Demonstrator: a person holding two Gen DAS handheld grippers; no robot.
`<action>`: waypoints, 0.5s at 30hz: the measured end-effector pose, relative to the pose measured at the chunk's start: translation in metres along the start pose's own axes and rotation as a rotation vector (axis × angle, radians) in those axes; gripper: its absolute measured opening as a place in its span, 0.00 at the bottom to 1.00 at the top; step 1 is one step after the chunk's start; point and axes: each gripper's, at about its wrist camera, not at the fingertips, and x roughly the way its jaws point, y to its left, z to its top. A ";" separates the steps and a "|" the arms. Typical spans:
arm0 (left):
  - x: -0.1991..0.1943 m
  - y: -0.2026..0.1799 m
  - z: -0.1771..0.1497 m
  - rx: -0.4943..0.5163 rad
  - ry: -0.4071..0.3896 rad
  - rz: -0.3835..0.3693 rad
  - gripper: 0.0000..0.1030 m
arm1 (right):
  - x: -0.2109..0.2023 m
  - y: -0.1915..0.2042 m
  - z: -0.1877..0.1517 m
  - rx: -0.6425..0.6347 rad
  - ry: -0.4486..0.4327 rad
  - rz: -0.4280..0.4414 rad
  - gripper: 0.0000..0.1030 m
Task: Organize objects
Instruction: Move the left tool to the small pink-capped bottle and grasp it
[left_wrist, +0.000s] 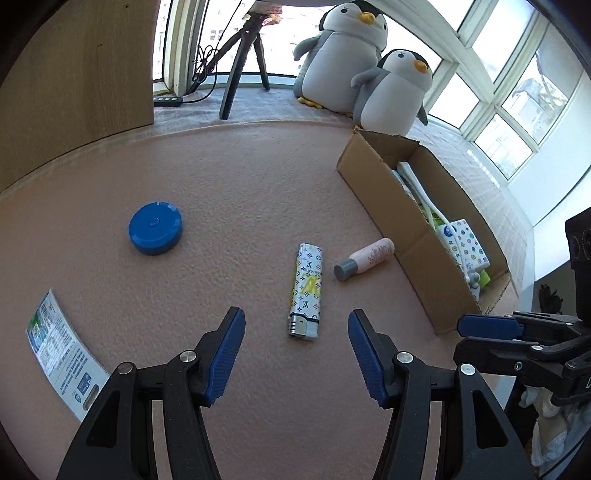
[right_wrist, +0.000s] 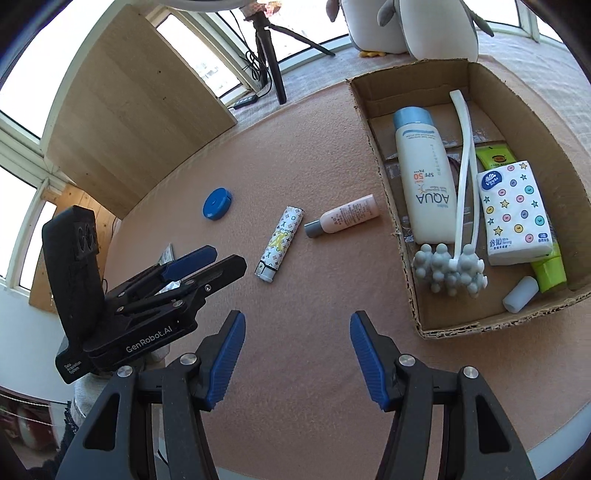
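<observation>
Peeking from box (left_wrist: 384, 184): tissue pack (left_wrist: 467, 247), rest hidden.

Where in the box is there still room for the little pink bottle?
The box's far end, beyond the sunscreen cap, is bare. A small gap sits at the near wall, between the massager and the white cap. The middle is crowded: sunscreen, massager, tissue pack, green tube.

Blue round case (left_wrist: 155, 228), monogram-patterned white lighter (left_wrist: 306, 290), pink grey-capped bottle (left_wrist: 364, 259).
</observation>
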 end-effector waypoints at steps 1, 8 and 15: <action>0.005 -0.009 0.007 0.028 0.000 -0.003 0.60 | -0.004 -0.005 -0.002 0.008 -0.005 -0.005 0.54; 0.045 -0.060 0.039 0.179 0.043 -0.047 0.59 | -0.036 -0.042 -0.014 0.079 -0.048 -0.023 0.50; 0.079 -0.080 0.045 0.243 0.091 -0.042 0.48 | -0.055 -0.055 -0.026 0.102 -0.069 -0.002 0.50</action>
